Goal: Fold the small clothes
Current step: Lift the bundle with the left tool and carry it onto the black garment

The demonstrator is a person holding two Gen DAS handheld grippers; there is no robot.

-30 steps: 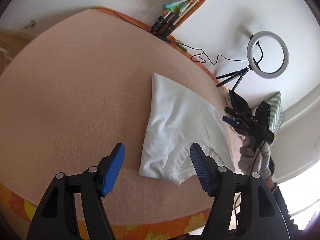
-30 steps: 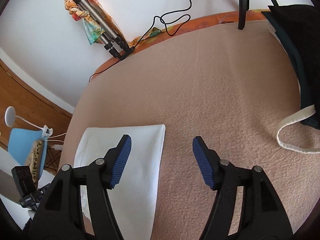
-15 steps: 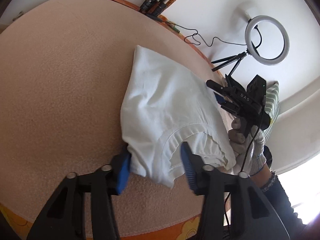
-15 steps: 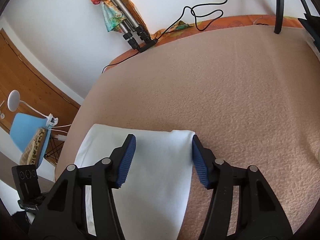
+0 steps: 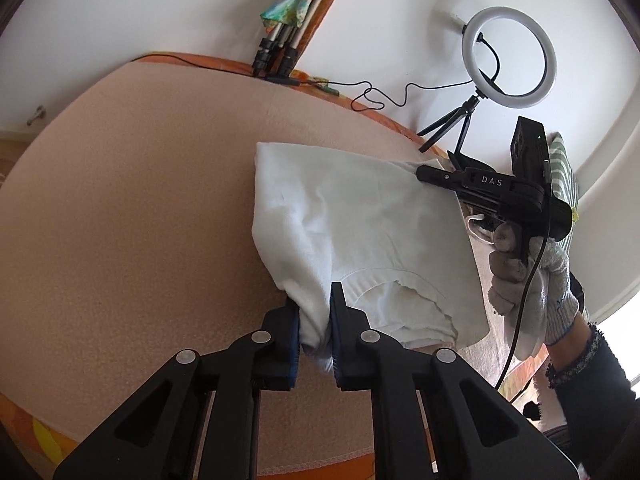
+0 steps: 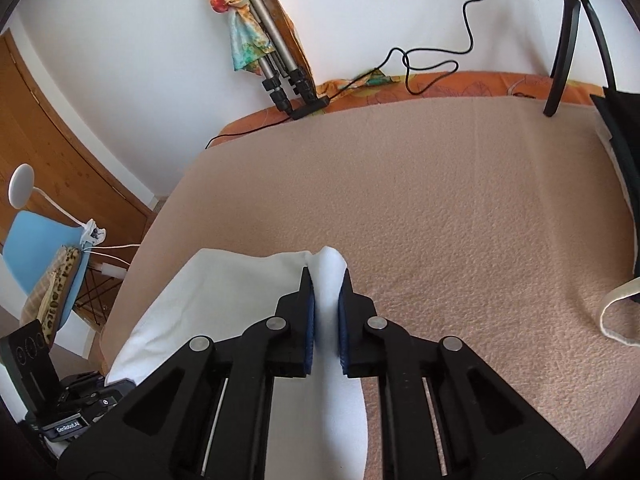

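A small white garment (image 5: 360, 216) lies partly lifted on a peach blanket (image 5: 140, 220). My left gripper (image 5: 315, 300) is shut on the garment's near corner by the waistband. My right gripper (image 6: 325, 284) is shut on the garment's (image 6: 224, 288) far corner; in the left wrist view it shows as a black tool (image 5: 480, 184) in a gloved hand, pinching that far edge. The cloth hangs slack between the two grips.
A ring light on a small tripod (image 5: 508, 56) and a folded tripod (image 5: 280, 52) stand at the back edge with a black cable (image 5: 380, 96). Dark clothes with a white strap (image 6: 616, 208) lie at the right. A blue chair (image 6: 44, 248) stands beyond the bed.
Both grippers were open above the garment a second ago. They closed in on its corners, shut on the cloth, and now lift it slightly off the blanket.
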